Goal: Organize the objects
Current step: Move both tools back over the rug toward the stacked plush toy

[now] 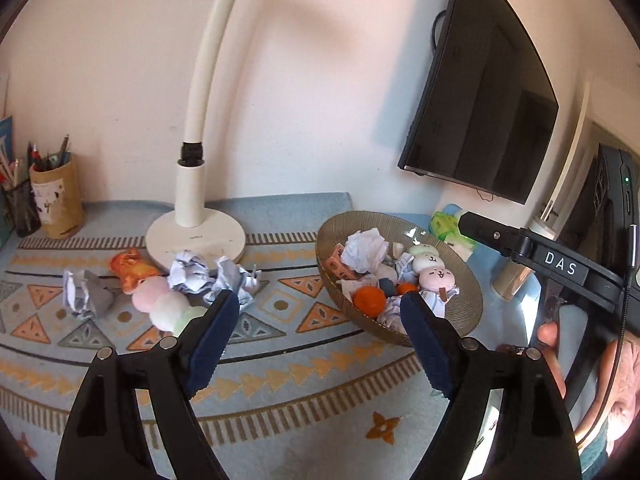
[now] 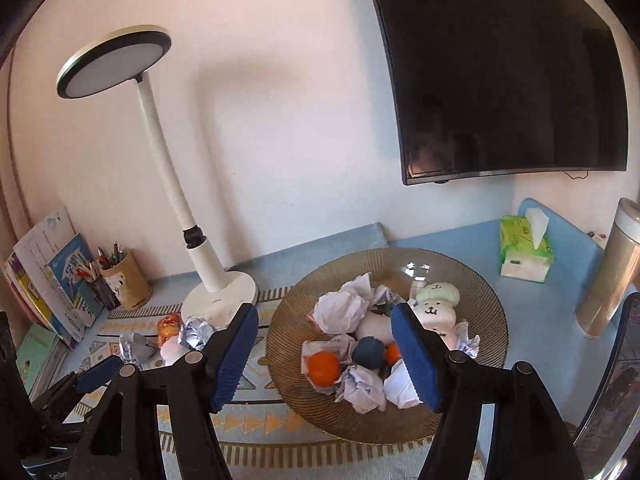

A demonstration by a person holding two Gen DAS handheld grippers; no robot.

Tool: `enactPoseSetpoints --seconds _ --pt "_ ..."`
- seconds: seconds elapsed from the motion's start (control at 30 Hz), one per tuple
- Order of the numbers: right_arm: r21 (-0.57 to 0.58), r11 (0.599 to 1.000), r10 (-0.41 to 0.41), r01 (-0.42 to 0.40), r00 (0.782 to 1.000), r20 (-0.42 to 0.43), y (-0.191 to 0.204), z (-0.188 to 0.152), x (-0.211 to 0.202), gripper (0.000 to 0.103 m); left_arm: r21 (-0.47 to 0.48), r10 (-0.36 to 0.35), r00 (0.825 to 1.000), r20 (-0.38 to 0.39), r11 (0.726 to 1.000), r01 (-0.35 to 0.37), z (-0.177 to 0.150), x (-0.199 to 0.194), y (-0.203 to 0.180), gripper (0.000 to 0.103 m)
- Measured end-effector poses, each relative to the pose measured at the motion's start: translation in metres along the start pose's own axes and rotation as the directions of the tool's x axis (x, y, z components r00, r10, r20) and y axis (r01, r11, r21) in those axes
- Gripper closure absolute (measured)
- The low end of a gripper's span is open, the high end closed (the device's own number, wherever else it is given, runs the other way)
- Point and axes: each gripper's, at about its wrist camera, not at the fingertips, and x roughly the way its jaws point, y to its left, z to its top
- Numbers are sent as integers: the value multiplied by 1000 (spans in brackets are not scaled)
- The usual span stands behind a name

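My left gripper is open over the patterned mat, nothing between its blue pads. Ahead of it on the mat lie crumpled paper balls, a pink, white and green plush skewer and an orange packet. A ribbed brown bowl stands to the right. My right gripper is open and empty in front of the bowl. The bowl holds paper balls, an orange ball, a dark blue ball and bear-faced plush buns.
A white desk lamp stands behind the loose items. Pen holders and books fill the left corner. A green tissue pack and a tall flask sit right of the bowl. A dark screen hangs on the wall.
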Motion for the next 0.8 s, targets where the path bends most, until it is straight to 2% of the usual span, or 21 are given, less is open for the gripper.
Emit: enactPoseSetpoints --seconds 0.03,0.07,0.1,0.17,0.23,0.3,0.37,0.43,0.47,0.57,0.67,0.73,0.8 --pt "-13 1000 12 -12 1000 8 11 -2 -5 23 -2 23 999 23 1000 -23 0 -16 6 19" --pt "-24 999 24 -23 1000 12 21 -5 -8 17 -6 43 998 45 999 -43 0 -31 14 14" --pt "-37 999 37 -36 999 10 32 -8 -11 15 -15 62 996 67 998 -61 1 -44 22 7" --pt "-67 995 72 -72 997 -8 54 -17 -10 15 -43 104 988 117 994 -99 -1 -70 38 1" --pt "-94 991 91 -94 995 -30 73 -32 -3 14 -76 140 980 140 989 -130 -5 -89 55 1" --pt "-151 986 71 -74 997 -24 91 -55 14 2 -105 149 981 123 985 -136 -16 -93 72 1" --pt "-189 982 14 -20 999 -32 100 -86 40 0 -100 201 975 98 976 -192 -36 -84 85 1" --pt "-172 984 20 -39 994 -108 100 -111 67 0 -63 291 956 37 956 -288 -60 -59 97 1" --pt "-161 986 24 -44 992 -126 97 -118 75 1 -43 309 951 6 950 -308 -69 -45 103 2" --pt "-173 985 -38 13 989 -144 91 -129 88 1 -31 314 947 -69 948 -316 -86 -25 116 2" --pt "-164 986 -35 2 979 -199 89 -130 99 0 -63 246 965 -92 966 -252 -88 -23 124 1" --pt "-194 980 -79 36 972 -220 95 -133 105 0 -83 229 962 -146 967 -243 -91 -17 129 1" --pt "-241 968 -126 74 970 -208 102 -137 105 0 -96 227 961 -157 965 -243 -94 -18 128 1"
